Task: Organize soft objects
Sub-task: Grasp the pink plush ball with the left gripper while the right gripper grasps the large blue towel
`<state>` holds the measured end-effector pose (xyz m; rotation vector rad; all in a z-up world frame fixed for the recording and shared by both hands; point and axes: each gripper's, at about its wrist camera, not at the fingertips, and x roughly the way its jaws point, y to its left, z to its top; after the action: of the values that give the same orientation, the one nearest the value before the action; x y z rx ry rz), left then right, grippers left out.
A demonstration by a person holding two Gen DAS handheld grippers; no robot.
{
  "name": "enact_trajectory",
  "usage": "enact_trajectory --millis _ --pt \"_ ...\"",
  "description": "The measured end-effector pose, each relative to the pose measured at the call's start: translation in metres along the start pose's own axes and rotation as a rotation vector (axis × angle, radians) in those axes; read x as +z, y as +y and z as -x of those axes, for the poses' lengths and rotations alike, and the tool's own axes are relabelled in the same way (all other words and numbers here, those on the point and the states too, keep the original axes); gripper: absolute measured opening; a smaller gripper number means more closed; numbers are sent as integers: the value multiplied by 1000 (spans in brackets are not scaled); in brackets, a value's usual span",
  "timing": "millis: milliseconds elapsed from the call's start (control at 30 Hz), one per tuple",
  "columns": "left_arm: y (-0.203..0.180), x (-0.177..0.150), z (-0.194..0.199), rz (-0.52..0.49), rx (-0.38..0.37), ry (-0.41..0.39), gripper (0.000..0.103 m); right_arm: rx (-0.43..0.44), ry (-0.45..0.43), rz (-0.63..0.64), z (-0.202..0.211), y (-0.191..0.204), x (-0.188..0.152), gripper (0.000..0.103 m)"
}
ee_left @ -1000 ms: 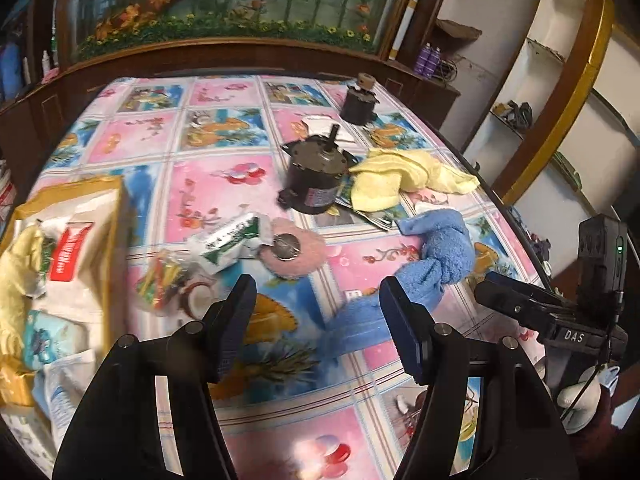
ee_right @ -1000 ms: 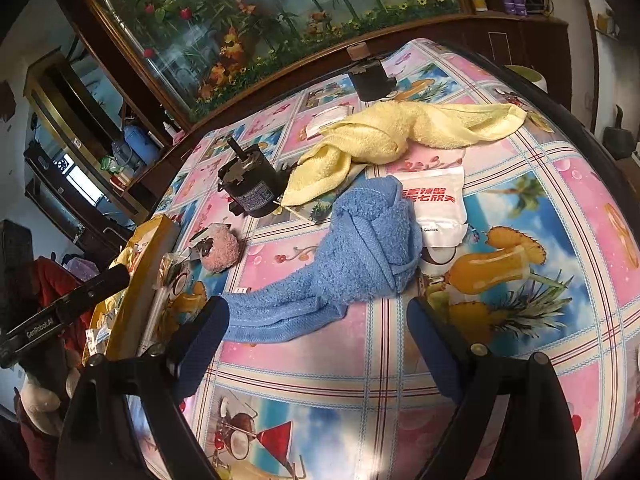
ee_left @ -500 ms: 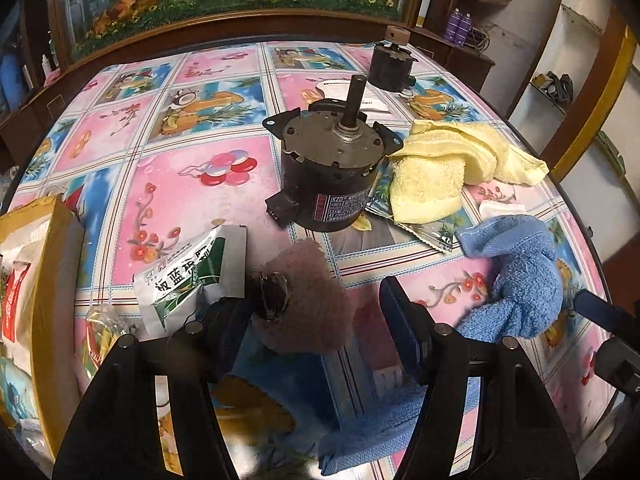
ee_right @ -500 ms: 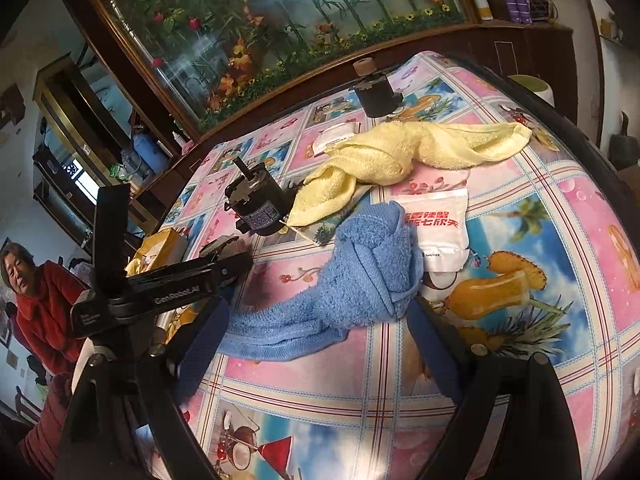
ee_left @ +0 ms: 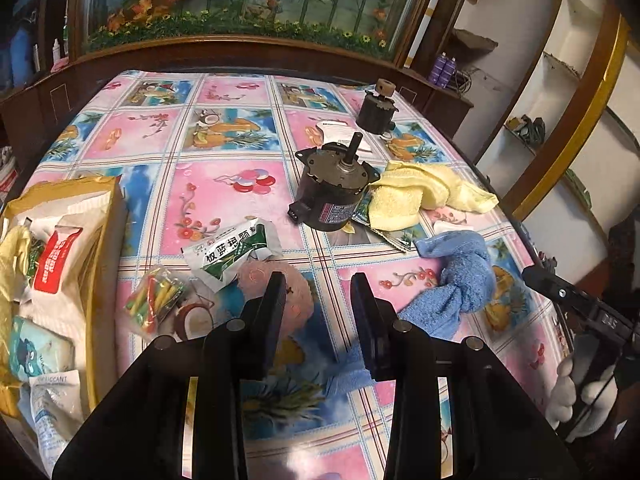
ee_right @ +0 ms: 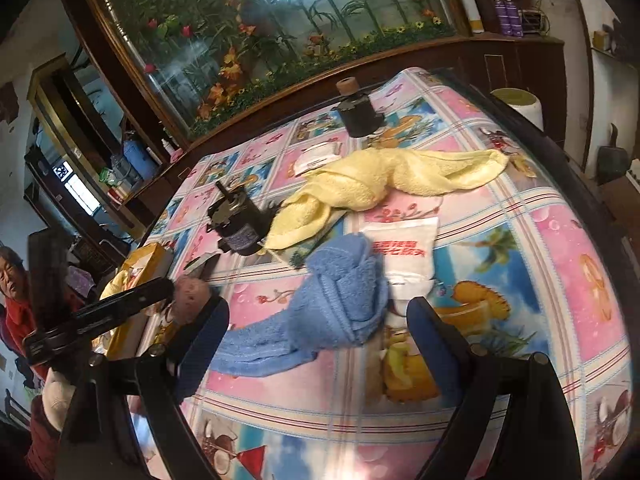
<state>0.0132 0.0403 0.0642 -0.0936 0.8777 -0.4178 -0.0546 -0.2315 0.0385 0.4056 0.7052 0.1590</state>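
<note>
Closing left gripper (ee_left: 318, 294) fingers miss the pink plush puff (ee_left: 260, 282) (it sits left of them, near tabletop (ee_left: 224, 200) edge); re-centre before squeezing. Right gripper (ee_right: 320, 320) wide open over blue towel (ee_right: 340, 304).

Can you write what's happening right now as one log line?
left hand-held gripper: jaws closing, pink puff beside one finger, not pinched | right hand-held gripper: open, blue towel just ahead

Before my matt black plastic fingers (ee_left: 276, 304): glossy vinyl tablecloth (ee_left: 224, 184), rough terry blue towel (ee_left: 460, 280), dull metal motor (ee_left: 336, 188)
</note>
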Motion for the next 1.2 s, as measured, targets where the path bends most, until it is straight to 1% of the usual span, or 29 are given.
enact_trajectory --millis 100,233,300,367,467,533,600,667,733,767,833,867,967,1033,1067,1133,1200 --pt "6 -5 3 20 -14 4 32 -19 3 -38 2 -11 5 91" --pt "12 -14 -5 29 -18 37 32 -2 11 -7 0 2 10 91" --pt "12 -18 -4 28 -19 42 32 -1 14 -11 0 2 12 91" --pt "11 -22 -3 16 -16 44 32 -25 -10 -46 6 -10 16 91" --pt "11 -22 -5 -11 23 33 33 -47 -22 -81 14 -28 20 91" --pt "13 -19 -11 4 34 36 34 -61 -23 -86 16 -36 20 91" --pt "14 -14 -18 5 58 35 41 -72 -21 -84 18 -41 19 91" --pt "12 -10 -30 -5 108 39 58 -75 -17 -92 18 -45 18 91" --pt "9 -8 -43 -19 158 62 60 -71 -8 -102 16 -50 17 91" --pt "8 -9 -49 -24 167 81 60 -69 -4 -109 16 -51 17 91" --pt "8 -12 -61 -26 154 125 61 -64 0 -116 15 -54 16 91" --pt "5 -14 -60 -47 165 105 61 -67 2 -113 14 -54 16 91" --pt "-2 -16 -62 -93 183 109 62 -47 16 -98 9 -47 15 91" --pt "-1 -17 -61 -89 174 102 61 -28 50 -62 -3 -32 13 91" --pt "1 -17 -60 -79 160 99 56 -23 65 -45 -8 -25 12 91" --pt "6 -16 -57 -60 118 96 38 -26 88 -12 -21 -10 9 91" --pt "8 -17 -54 -49 101 95 38 -34 110 16 -31 3 8 91"
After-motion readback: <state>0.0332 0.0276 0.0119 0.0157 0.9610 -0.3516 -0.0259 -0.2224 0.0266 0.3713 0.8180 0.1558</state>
